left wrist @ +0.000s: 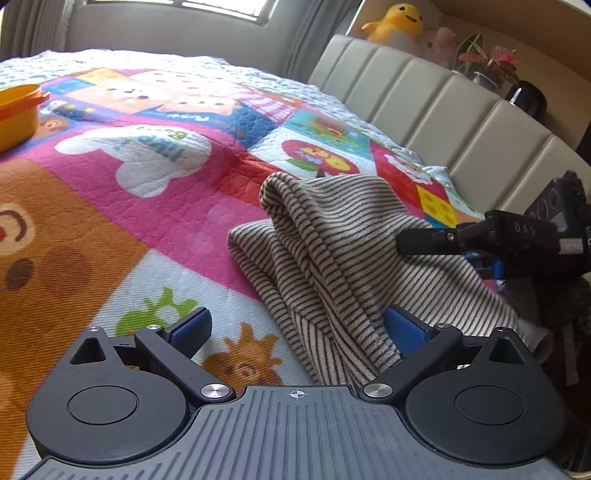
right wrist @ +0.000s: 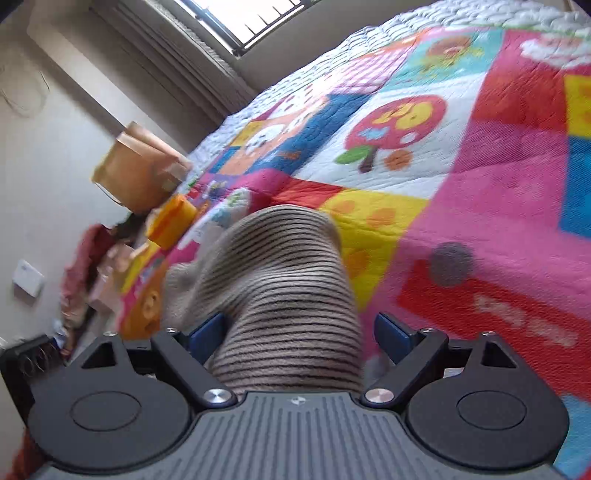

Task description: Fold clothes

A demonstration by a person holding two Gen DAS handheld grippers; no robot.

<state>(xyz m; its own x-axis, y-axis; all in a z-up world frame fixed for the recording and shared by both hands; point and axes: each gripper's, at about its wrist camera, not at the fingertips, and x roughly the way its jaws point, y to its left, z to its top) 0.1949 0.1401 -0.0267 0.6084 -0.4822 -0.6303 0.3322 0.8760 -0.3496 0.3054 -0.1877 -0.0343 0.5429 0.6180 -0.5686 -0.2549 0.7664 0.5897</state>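
Observation:
A beige top with thin dark stripes (left wrist: pixel 332 258) lies bunched on the colourful quilt (left wrist: pixel 147 229). My left gripper (left wrist: pixel 299 328) is open wide low over the quilt. The cloth's near edge runs between its blue pads and rests against the right one. From the right, one of my right gripper's black fingers (left wrist: pixel 424 243) reaches over the striped cloth. In the blurred right wrist view, a hump of the striped top (right wrist: pixel 288 295) bulges up between the pads of my right gripper (right wrist: pixel 301 334). That gripper is open: the left pad is close against the cloth and a gap shows at the right pad.
An orange tub (left wrist: pixel 14 114) stands on the quilt at the far left. A padded beige headboard (left wrist: pixel 424 103) runs along the right, with plush toys (left wrist: pixel 399 22) and a plant on the shelf behind. A brown paper bag (right wrist: pixel 136 170) stands off the bed's far side.

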